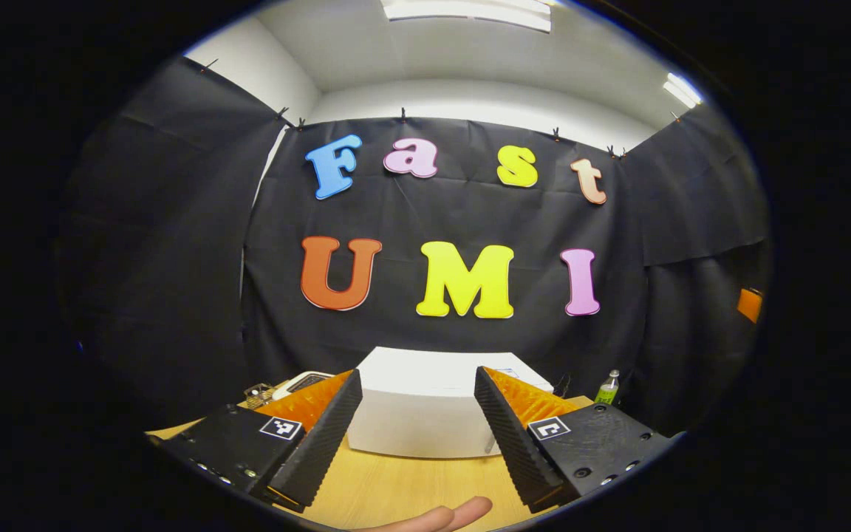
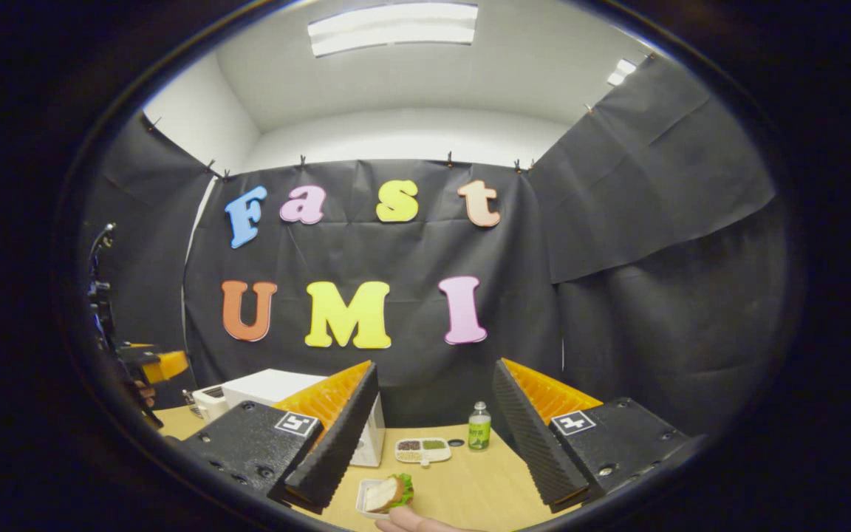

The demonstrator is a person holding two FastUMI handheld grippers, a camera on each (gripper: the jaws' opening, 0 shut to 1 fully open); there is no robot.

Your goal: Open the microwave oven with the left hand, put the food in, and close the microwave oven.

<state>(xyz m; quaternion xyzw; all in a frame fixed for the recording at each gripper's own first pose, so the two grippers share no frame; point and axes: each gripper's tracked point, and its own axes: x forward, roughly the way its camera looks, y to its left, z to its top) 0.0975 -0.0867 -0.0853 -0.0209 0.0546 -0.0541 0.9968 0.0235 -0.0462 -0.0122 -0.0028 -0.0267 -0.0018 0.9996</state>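
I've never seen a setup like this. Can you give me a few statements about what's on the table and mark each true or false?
1. The microwave is open. False: its door looks shut.
2. The right tongs are open. True.
3. The left tongs grip the bottle. False: they are open, holding nothing.
4. A sandwich lies in a small tray on the table. True.
5. The bottle stands beside a divided dish. True.

Matt white microwave [image 1: 425,417] on smooth wood-look table [image 1: 411,488]; glossy plastic bottle [image 2: 479,427].

White microwave [image 1: 425,414], green bottle [image 2: 479,434].
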